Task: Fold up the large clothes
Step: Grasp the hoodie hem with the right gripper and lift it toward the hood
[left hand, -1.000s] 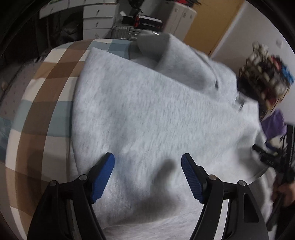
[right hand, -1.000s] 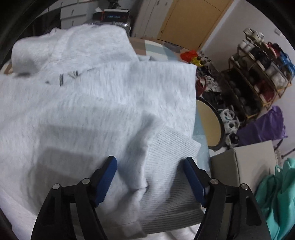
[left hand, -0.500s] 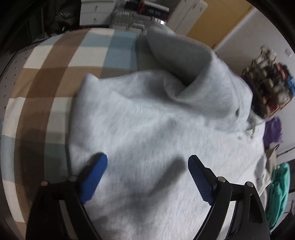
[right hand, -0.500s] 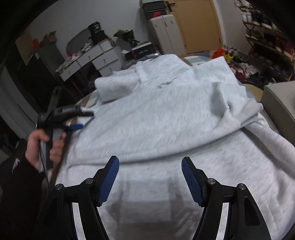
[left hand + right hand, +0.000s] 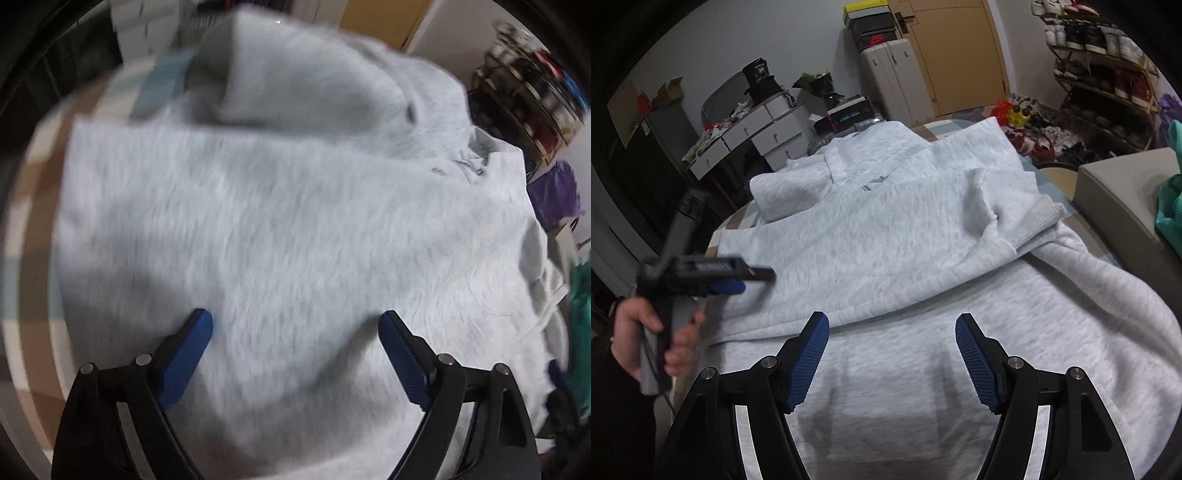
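One grey sweatshirt (image 5: 923, 280), laid flat on the one checked surface (image 5: 40, 206) and covering most of it; hem end hangs toward the cameras, collar end far side; one sleeve (image 5: 1008, 206) is already folded across the chest with its ribbed cuff near the right edge, so I'd judge we're mid-fold: sleeves in, body fold still to do.

Left gripper (image 5: 295, 339): jaws have just been opening, now spread wide above the cloth, nothing between the pads; the right wrist view shows it off the sweatshirt's left edge, held by one hand (image 5: 646, 332). Right gripper (image 5: 892, 343): jaws spread, hovering over the lower body panel just short of the folded sleeve's edge, nothing pinched.

Next move, as I read it: both grippers need to drop to the hem or a side edge, one per corner, pinch through both layers, then carry that edge toward the collar; risk is the folded sleeve sliding out if only the top layer gets caught; left view is motion-blurred, so exact edge position on that side is hard to tell.

Count: 1 sweatshirt, 2 grippers, 1 hand in view, 1 sleeve visibly folded; the other sleeve I can't place.
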The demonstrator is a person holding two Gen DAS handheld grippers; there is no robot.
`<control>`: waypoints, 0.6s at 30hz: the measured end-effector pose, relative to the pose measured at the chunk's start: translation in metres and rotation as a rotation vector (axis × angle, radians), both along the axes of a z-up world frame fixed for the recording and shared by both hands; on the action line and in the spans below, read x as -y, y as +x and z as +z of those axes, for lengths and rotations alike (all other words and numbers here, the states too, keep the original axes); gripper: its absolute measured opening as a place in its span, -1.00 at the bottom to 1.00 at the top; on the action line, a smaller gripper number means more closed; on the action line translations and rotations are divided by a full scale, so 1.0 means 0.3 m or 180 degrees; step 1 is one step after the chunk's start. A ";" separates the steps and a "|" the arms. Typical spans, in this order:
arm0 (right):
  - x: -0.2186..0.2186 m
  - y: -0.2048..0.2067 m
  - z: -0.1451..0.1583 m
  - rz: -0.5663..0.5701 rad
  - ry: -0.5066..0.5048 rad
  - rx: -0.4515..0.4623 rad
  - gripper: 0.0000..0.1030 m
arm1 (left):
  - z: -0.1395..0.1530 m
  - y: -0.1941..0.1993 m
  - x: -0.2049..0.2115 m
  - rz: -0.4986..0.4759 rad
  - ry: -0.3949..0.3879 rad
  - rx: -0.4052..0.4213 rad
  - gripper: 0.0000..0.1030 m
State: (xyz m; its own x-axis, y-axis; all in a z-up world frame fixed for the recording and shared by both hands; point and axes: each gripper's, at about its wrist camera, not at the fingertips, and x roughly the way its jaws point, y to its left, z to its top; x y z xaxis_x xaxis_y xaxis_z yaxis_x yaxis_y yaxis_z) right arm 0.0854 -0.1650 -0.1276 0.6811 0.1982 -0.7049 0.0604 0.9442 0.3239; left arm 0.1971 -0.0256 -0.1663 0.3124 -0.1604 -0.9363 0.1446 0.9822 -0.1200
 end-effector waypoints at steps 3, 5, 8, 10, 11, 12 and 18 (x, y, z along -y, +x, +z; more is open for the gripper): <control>-0.004 -0.009 0.004 -0.0027 -0.0054 0.0050 0.38 | -0.004 -0.001 0.059 -0.0075 0.0400 -0.0068 0.73; 0.002 -0.007 -0.001 -0.0036 -0.0098 0.0034 0.41 | 0.034 -0.012 0.065 -0.0038 0.0258 -0.0059 0.73; 0.029 0.002 -0.024 -0.0087 -0.0058 -0.0023 0.46 | 0.059 -0.030 0.056 0.0061 0.0104 0.0057 0.75; 0.053 0.013 -0.045 -0.0145 -0.0024 -0.0112 0.46 | -0.023 -0.039 0.039 0.0130 0.0171 -0.0159 0.74; 0.062 0.018 -0.055 -0.0158 -0.0006 -0.0151 0.46 | -0.038 -0.055 0.053 -0.0022 0.0323 0.0040 0.86; 0.069 0.020 -0.062 -0.0160 0.0007 -0.0187 0.46 | -0.043 -0.066 0.079 -0.0202 0.0557 0.0163 0.89; 0.087 0.011 -0.046 -0.0211 -0.0037 -0.0140 0.46 | 0.032 -0.092 0.020 0.0029 0.0397 0.0299 0.85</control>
